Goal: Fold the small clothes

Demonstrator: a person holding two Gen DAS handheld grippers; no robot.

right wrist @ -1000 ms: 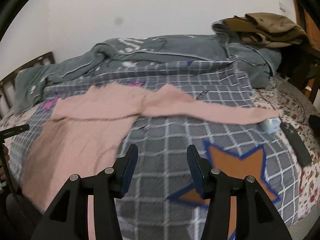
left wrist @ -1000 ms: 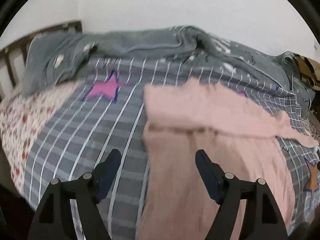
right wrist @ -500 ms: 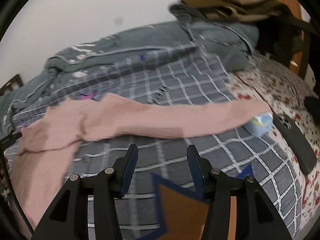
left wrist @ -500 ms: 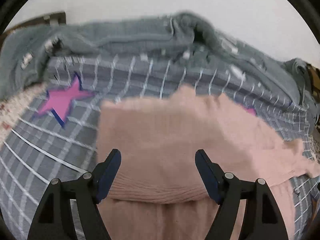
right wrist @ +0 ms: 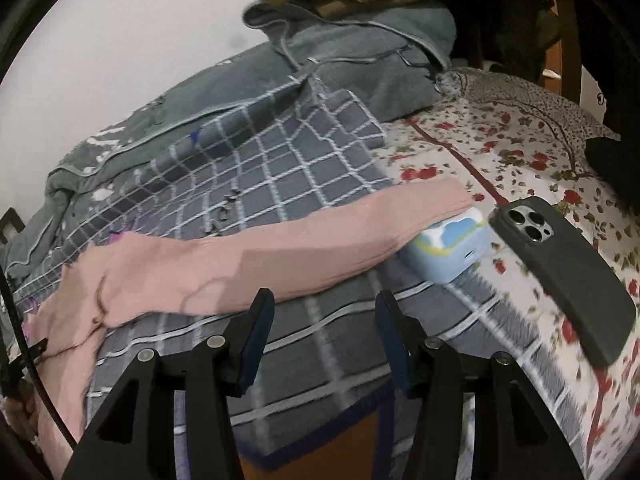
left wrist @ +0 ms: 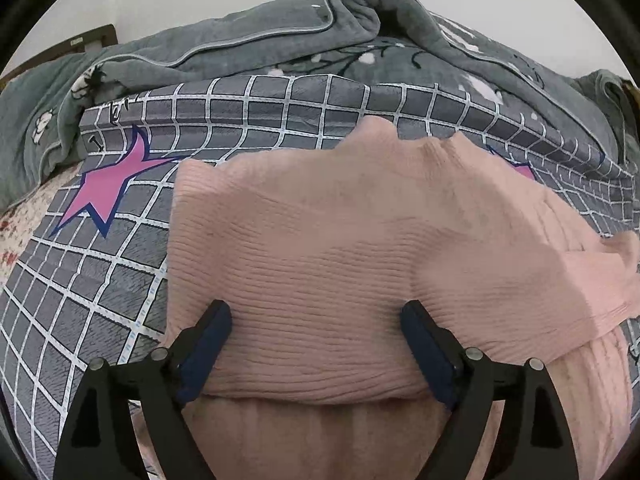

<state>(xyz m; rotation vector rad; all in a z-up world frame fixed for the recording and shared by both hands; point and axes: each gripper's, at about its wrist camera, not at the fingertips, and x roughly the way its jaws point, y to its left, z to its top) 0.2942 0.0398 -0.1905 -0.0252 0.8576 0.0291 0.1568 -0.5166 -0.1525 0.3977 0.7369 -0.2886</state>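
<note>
left gripper (left wrist: 316,336) hangs over the pink sweater (left wrist: 320,248), jaws wide and opening, nothing pinched; the knit lies under and between the fingers, pads not pressing it. likely set there to take the folded-over left sleeve edge or the body near it. the sweater lies spread on the checked blanket (left wrist: 100,300) on the bed, left sleeve already folded across the chest, collar toward the grey quilt (left wrist: 240,40) bunched by the wall, probably pushed back to clear a folding area.

right gripper (right wrist: 324,320) is partly open, empty, pointing down at bare blanket just below the right sleeve (right wrist: 320,236). the sleeve runs straight out to the right, its cuff resting against a blue case (right wrist: 452,248); a phone (right wrist: 560,276) lies just beside that on the floral sheet (right wrist: 500,152). judged next step: grab the sleeve mid-length and fold it in. risk: dragging the case along with the cuff.
</note>
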